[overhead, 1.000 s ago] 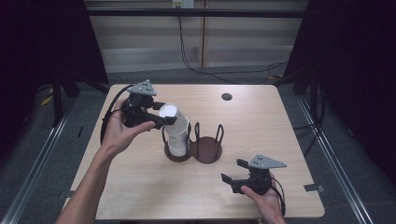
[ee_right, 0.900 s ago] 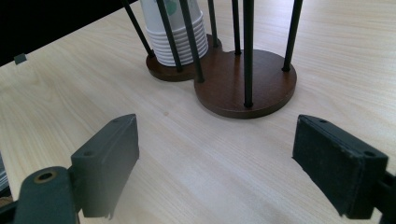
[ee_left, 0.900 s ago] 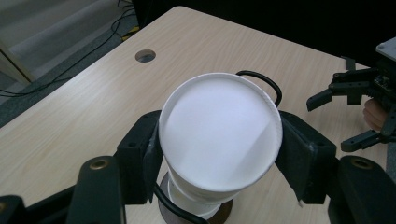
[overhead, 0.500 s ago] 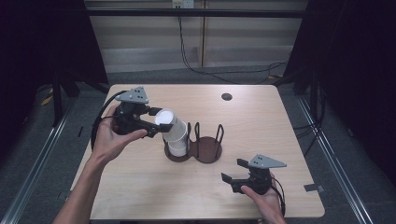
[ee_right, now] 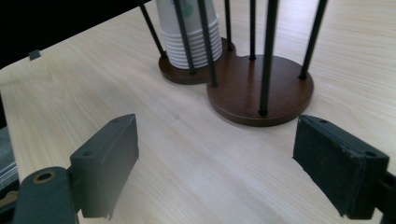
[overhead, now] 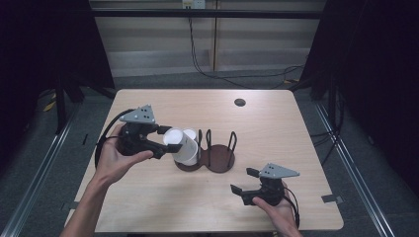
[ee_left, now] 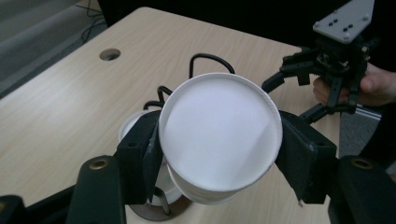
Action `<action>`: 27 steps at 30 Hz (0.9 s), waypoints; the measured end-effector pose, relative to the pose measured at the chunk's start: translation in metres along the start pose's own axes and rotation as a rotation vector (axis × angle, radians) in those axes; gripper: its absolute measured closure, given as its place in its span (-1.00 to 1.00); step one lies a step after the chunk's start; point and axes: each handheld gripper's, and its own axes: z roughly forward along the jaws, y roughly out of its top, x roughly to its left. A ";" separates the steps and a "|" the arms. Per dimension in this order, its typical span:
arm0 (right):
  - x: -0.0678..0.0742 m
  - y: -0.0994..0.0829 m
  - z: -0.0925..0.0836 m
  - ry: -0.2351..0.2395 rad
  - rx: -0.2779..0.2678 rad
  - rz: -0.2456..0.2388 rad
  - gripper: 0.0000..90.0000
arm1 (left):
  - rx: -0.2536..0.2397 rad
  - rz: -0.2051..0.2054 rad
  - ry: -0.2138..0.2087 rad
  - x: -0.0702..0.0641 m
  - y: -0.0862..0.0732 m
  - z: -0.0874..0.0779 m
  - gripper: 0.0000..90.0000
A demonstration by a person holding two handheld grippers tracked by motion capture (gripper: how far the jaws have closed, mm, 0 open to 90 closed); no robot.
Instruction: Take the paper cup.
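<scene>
- White paper formed the cup (ee_left: 219, 135) — round-bottomed and smooth — that the left gripper (overhead: 165, 141) clamped between its two black pads, one on each side of the cup's wall, its flat base facing the left gripper view's camera.
- In the high view the held cup lay tilted, just above the stack of cups (overhead: 190, 148) standing in the left bay of the holder (overhead: 222, 160).
- The holder was dark brown wood — two round bases joined together, each ringed by thin black wire loops; its right bay stood bare.
- In the right gripper view the stack's ribbed rims (ee_right: 196, 49) were layered closely at the bottom, between the wire uprights.
- The right gripper (overhead: 243, 181) rested on the table (overhead: 276, 128) near its front edge, well apart from the holder, its blocky matte jaws spread wide with nothing between them.
- The table was pale wood-grain laminate with a small round hole (overhead: 240, 102) near its far edge.
</scene>
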 end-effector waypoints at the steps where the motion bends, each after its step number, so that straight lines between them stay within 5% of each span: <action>1: 0.001 0.001 0.001 0.007 -0.001 -0.004 -0.70 | 0.000 0.000 -0.006 -0.001 -0.002 0.000 -0.18; 16: 0.017 0.025 0.008 0.057 -0.023 -0.057 -0.70 | 0.004 -0.024 -0.066 -0.007 -0.032 0.013 -0.18; 27: 0.032 0.051 0.027 0.165 -0.027 -0.112 -0.69 | 0.006 -0.052 -0.098 -0.009 -0.050 0.025 -0.18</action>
